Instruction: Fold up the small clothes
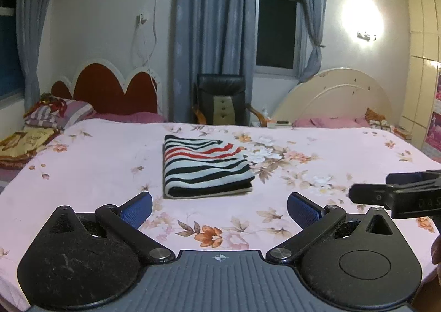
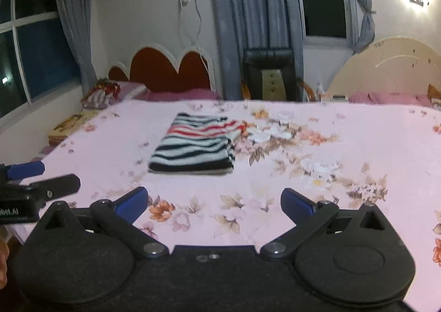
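A folded striped garment lies on the floral bed sheet, ahead of both grippers. Left gripper and right gripper hover with fingers apart, holding nothing. Partial lettering "DAS" shows on the right gripper's side.

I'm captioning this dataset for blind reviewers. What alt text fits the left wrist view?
A folded striped garment, black, white and red, lies on a pink floral bedsheet ahead of the open left gripper, which holds nothing. The right gripper enters from the right edge; behind stand two headboards, a black chair and grey curtains.
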{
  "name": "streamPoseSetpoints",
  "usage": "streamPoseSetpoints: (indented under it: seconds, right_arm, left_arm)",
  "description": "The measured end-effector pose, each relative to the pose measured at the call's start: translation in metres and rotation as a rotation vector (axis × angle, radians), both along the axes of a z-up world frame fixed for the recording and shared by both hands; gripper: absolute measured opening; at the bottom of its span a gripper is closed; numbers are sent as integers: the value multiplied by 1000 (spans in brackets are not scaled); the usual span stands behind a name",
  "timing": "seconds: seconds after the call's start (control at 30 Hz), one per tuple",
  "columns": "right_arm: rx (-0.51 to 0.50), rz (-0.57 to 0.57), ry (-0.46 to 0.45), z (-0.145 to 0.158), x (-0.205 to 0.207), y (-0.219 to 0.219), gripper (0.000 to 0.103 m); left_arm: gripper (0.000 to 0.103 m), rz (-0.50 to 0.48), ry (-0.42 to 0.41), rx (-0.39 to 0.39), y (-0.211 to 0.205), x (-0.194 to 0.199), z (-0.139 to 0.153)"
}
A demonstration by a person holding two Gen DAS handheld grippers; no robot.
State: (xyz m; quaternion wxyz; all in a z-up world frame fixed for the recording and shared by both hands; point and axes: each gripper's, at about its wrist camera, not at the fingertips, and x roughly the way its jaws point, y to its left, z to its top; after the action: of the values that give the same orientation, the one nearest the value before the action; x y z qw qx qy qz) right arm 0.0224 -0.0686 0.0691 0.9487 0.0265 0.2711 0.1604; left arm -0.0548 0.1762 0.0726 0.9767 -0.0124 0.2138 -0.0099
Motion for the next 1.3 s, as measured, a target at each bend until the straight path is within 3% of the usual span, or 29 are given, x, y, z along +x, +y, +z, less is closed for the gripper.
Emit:
streamPoseSetpoints:
  seconds: [0.23, 1.3]
  right_arm:
    - [-51, 31, -59, 14, -21, 10, 102]
    - [-33, -5, -70, 18, -28, -2, 102]
  left_arm:
    - [103, 12, -18, -29, -3, -17, 5]
    - [103, 7, -18, -5, -11, -17, 5]
